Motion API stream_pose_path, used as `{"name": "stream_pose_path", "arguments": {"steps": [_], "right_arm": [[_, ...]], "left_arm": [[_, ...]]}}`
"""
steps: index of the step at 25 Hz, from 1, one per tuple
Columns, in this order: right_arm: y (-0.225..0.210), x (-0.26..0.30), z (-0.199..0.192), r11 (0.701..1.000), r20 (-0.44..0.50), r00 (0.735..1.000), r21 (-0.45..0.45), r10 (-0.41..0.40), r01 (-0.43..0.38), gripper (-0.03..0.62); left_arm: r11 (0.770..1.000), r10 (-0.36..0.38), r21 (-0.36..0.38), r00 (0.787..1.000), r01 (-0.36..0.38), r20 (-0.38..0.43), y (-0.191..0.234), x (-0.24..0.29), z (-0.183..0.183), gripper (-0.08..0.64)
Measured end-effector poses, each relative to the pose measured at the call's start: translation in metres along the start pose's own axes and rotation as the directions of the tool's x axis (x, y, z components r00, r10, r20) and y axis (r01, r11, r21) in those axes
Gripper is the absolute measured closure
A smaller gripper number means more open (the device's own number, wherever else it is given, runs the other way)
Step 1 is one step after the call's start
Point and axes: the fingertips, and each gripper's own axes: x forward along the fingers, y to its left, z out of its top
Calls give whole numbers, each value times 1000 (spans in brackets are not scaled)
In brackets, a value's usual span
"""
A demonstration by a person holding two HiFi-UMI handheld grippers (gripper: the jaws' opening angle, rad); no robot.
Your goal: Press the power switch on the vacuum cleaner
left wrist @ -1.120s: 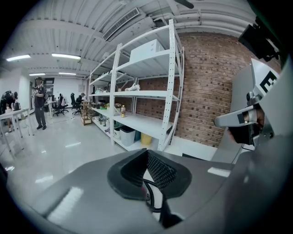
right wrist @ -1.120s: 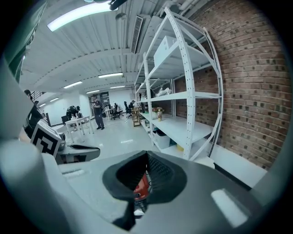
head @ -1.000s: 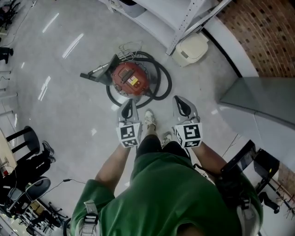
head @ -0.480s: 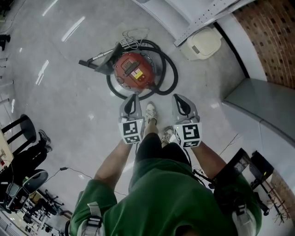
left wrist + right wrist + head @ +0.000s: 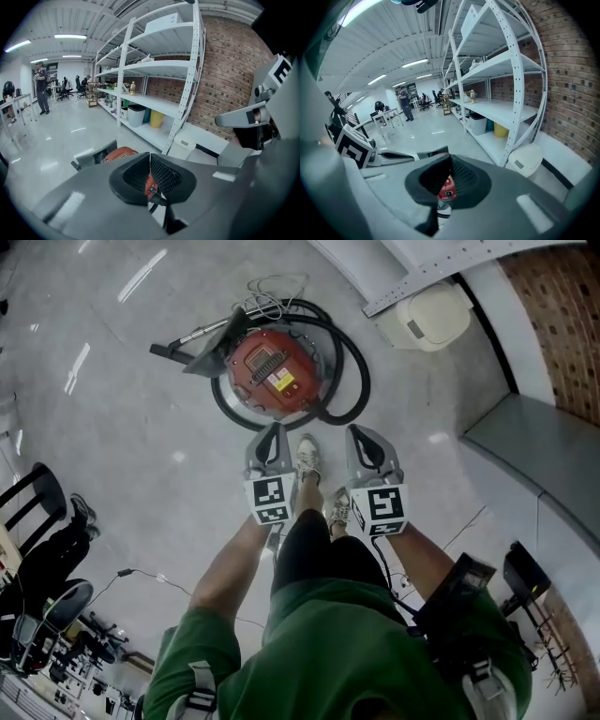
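L gripper & R gripper, 2 in all, are both hovering pinched shut, gripping nothing, nearer the 1 red vacuum cleaner than 1 s ago. It's sitting just ahead of them on the floor, w/ 1 black hose looping round it.
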Motion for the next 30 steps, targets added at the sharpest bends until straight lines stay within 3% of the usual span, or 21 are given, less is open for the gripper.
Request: {"name": "stream_pose_path", "arguments": {"steps": [18, 30], "right_arm": [[-10, 83, -92, 999, -91, 995, 28, 29, -26, 589], [-8, 103, -132, 999, -131, 991, 41, 36, -31, 589]], "left_arm": [[999, -31, 13, 992, 33, -118, 9, 87, -93, 552], [999, -35, 12, 986, 37, -160, 20, 135, -126, 552]]}}
